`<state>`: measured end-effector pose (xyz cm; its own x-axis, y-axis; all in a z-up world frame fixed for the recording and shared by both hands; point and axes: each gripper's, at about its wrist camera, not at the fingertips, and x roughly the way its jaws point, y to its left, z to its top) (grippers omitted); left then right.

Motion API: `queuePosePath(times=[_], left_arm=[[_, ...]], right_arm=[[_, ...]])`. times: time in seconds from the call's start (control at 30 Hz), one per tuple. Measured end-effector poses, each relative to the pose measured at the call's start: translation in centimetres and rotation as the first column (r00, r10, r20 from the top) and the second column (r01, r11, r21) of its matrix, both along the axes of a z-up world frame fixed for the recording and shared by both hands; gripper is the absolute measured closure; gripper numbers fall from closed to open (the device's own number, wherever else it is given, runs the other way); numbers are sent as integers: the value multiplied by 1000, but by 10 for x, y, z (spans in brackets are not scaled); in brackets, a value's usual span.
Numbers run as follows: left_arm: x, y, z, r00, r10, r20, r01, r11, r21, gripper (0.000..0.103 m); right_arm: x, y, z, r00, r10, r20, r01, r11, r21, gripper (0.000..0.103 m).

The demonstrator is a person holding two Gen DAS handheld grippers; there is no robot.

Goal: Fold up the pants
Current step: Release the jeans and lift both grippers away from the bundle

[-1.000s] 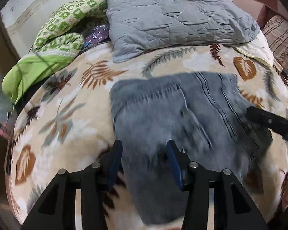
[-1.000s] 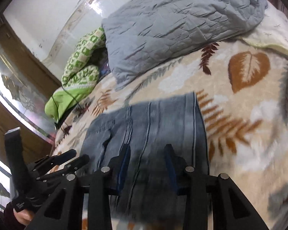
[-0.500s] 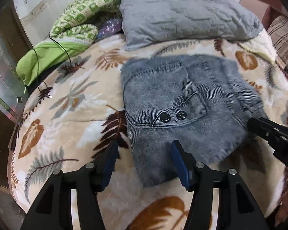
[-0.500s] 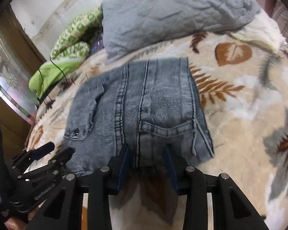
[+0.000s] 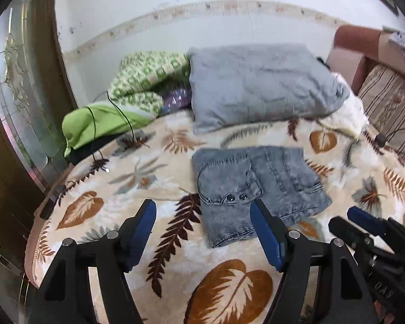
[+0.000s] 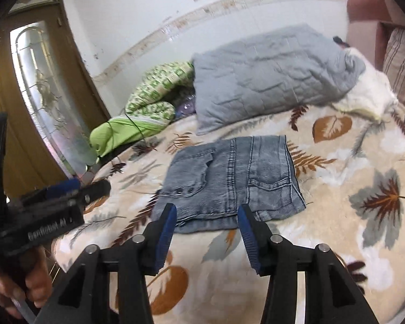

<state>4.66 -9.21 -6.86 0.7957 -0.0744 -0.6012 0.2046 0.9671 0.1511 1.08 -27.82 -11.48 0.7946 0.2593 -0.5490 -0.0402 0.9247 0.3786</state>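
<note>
Purple item (image 5: 175,98) mostly hidden between green blanket (image 5: 148,81) and grey pillow (image 5: 262,86); identity unclear.

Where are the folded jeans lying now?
In both views the jeans lie folded on the leaf-patterned blanket, just below the grey pillow, ahead of both open grippers.

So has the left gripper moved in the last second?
Yes. It has drawn back from the bed: the folded jeans looked large and reached between its fingers, now they look small and lie beyond the fingertips, with the wall above the grey pillow in view.
</note>
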Motion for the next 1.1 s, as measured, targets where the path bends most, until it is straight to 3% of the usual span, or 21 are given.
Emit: queuePosePath(times=[0.47, 0.6, 1.1], left_arm=[[-56, 32, 35, 996, 38, 82, -38, 999, 1, 21], [-67, 37, 39, 993, 61, 101, -63, 998, 24, 18], [-76, 57, 48, 994, 40, 97, -38, 999, -25, 18]], right_arm=[[-53, 27, 64, 998, -20, 65, 28, 991, -128, 48], [-60, 36, 73, 996, -32, 78, 45, 985, -168, 46], [-67, 59, 89, 994, -32, 105, 57, 968, -245, 38]])
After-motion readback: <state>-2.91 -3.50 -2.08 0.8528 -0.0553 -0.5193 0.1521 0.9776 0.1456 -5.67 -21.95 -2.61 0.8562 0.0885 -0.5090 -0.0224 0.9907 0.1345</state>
